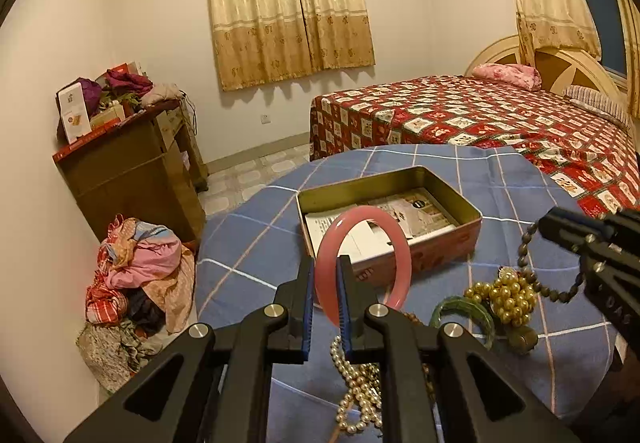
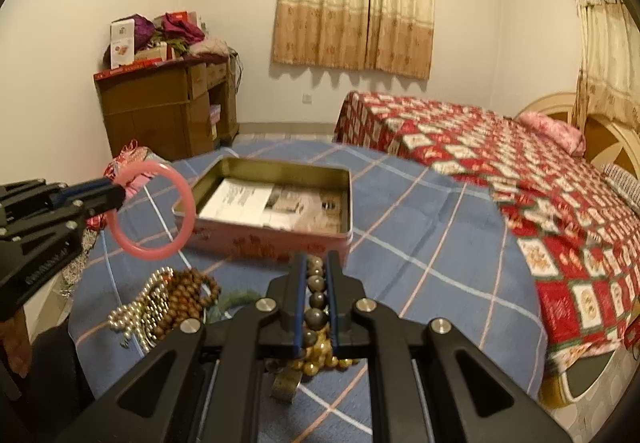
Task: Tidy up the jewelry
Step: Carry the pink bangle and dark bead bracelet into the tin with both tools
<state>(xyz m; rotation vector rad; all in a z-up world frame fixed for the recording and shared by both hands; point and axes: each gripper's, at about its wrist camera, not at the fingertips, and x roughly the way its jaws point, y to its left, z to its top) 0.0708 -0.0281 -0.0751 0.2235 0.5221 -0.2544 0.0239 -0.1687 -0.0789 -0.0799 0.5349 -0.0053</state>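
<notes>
Left tongs (image 1: 325, 297) clamped on the pink bangle (image 1: 362, 263), right tongs (image 2: 316, 293) clamped on a dark bead string (image 2: 316, 299); carry each level toward the open tin (image 2: 280, 203) at 12 o'clock, releasing low inside.

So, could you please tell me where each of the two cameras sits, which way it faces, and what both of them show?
Left wrist: rides the left gripper, facing the open tin box and the bed; its own fingers clamp the pink bangle; the right gripper enters at the right edge.
Right wrist: rides the right gripper, facing the same tin; its fingers pinch a dark bead strand; the left gripper shows at the left edge.
Shared: tin, bangle, bead strand, blue checked cloth, bed, curtains.
</notes>
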